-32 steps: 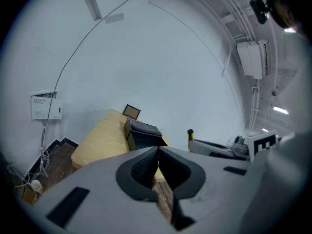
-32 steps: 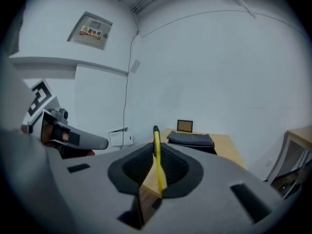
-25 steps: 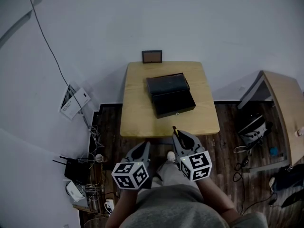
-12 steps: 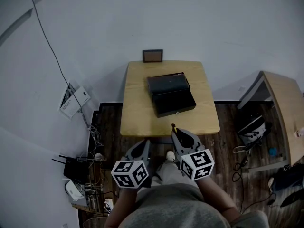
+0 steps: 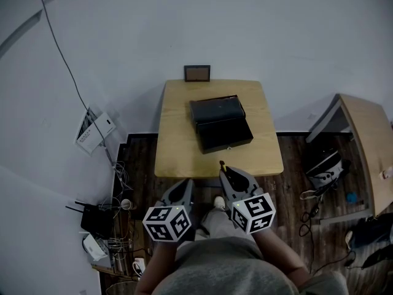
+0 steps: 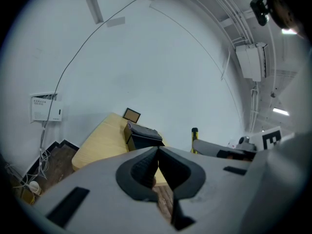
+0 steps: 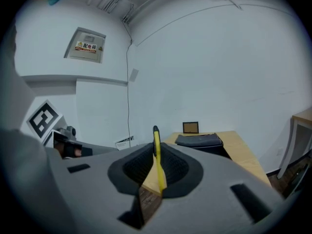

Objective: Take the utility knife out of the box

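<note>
Yellow with a black tip, the utility knife is clamped edge-on between the pads of my right gripper, and its end pokes up past the jaw tips. It is out of the black box, which sits open near the middle of the pale wooden table, well apart from the knife. My right gripper hovers just off the table's near edge, above dark floorboards and close to my body. My left gripper hangs just beside it, jaws pressed together with nothing between them. A small brown framed panel stands at the table's far edge by the white wall.
</note>
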Demonstrator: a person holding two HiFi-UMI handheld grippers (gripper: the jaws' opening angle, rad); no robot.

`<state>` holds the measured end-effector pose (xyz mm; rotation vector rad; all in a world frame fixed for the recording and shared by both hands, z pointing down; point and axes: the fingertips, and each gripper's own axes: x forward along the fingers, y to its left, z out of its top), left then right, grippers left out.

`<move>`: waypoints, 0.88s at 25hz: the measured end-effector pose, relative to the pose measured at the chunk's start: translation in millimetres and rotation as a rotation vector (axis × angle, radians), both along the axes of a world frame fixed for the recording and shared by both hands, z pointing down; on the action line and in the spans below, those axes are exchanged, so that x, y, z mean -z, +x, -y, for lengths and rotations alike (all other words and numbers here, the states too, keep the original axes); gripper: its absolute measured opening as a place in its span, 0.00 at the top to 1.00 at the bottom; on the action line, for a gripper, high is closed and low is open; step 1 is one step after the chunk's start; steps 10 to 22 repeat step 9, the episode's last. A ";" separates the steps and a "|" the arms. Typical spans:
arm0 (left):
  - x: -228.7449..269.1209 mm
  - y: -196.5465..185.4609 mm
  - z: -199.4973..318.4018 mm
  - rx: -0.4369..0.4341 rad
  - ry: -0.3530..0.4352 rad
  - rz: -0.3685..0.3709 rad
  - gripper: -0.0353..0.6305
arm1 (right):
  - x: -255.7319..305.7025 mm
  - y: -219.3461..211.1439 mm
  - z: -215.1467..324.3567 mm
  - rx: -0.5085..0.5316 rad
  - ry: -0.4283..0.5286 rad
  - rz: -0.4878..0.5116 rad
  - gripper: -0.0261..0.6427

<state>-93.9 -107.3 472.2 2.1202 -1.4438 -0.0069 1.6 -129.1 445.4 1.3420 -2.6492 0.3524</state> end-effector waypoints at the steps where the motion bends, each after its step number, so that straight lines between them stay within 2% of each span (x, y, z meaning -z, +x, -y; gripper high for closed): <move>1: -0.2 0.2 0.5 0.000 0.000 -0.001 0.94 | -0.5 -0.7 0.5 0.003 0.001 -0.001 0.91; 22: -1.6 -2.7 5.3 0.004 -0.003 -0.003 0.94 | -0.2 -7.5 4.3 0.016 0.002 -0.001 0.91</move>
